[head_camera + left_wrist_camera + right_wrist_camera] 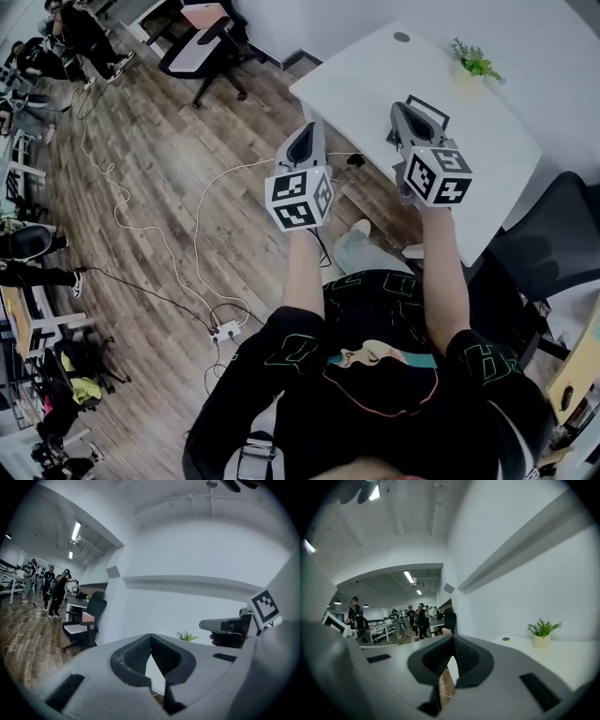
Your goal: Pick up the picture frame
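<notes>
Only the head view takes in the thin black-edged rectangular picture frame (432,110). It lies on the white rectangular bench (375,80), just past the tip of the right gripper (411,116), which hides part of it. That view also shows the wood-plank floor (141,169), a white cable (200,220) trailing over it, and a black office chair with a pale seat (202,42).

The left gripper view looks level across the room. It shows the same chair (86,623), people standing far down the room (56,592), the small green potted plant (187,636) and the right gripper's marker cube (264,606) at its right edge. The right gripper view shows the plant (542,633) in its pale pot on the bench, and a group of people (417,618) beyond.

The jaws of the left gripper (150,657) are pressed together with nothing between them. So are those of the right gripper (452,657).

Both forearms reach forward side by side, with the grippers close to level. The left gripper (307,142) is over the floor beside the bench edge, and the right is over the bench.
</notes>
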`<state>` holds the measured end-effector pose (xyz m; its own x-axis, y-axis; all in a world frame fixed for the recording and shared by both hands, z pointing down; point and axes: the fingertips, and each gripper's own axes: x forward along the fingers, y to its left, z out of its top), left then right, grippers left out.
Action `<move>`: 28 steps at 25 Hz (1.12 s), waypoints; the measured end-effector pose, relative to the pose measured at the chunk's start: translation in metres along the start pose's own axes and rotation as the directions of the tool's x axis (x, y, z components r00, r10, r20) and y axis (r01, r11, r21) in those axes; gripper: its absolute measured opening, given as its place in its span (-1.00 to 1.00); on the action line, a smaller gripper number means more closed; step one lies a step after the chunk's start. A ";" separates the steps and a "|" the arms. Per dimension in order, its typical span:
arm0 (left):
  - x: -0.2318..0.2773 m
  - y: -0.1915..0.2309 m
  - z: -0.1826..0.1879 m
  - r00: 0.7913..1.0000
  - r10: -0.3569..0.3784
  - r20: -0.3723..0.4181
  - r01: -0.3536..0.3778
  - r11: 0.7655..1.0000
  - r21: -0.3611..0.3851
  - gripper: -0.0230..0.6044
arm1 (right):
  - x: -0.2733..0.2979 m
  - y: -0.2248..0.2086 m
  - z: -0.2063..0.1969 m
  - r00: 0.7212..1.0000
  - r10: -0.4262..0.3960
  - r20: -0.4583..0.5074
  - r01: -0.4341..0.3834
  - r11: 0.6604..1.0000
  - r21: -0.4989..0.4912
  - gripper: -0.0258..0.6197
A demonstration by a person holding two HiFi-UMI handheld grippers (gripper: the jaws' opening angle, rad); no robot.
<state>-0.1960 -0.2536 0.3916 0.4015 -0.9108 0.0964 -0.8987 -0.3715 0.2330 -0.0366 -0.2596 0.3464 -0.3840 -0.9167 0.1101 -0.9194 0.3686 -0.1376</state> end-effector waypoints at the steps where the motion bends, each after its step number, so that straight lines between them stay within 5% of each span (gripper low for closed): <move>1: 0.010 -0.004 -0.003 1.000 -0.015 -0.014 0.015 1.000 0.003 -0.92 | 0.002 -0.014 -0.001 1.000 -0.028 -0.002 0.028 1.000 0.014 -0.91; 7: 0.082 -0.036 -0.030 0.988 -0.106 -0.110 0.109 0.994 0.022 -0.92 | 0.018 -0.092 -0.020 0.989 -0.142 -0.039 0.145 0.986 0.087 -0.91; 14: 0.148 -0.068 -0.073 0.947 -0.208 -0.246 0.221 0.975 0.026 -0.92 | 0.024 -0.162 -0.067 0.959 -0.255 -0.126 0.274 0.946 0.173 -0.91; 23: 0.207 -0.106 -0.140 0.841 -0.330 -0.428 0.375 0.927 0.022 -0.92 | 0.006 -0.242 -0.122 0.883 -0.421 -0.207 0.466 0.840 0.278 -0.91; 28: 0.248 -0.114 -0.162 0.799 -0.352 -0.488 0.410 0.912 0.014 -0.92 | 0.015 -0.281 -0.136 0.849 -0.469 -0.245 0.526 0.798 0.295 -0.91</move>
<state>0.0348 -0.4083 0.5453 0.7230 -0.5090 0.4671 -0.6572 -0.7151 0.2381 0.2043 -0.3555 0.5203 0.0840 -0.9131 0.3990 -0.9103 -0.2332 -0.3420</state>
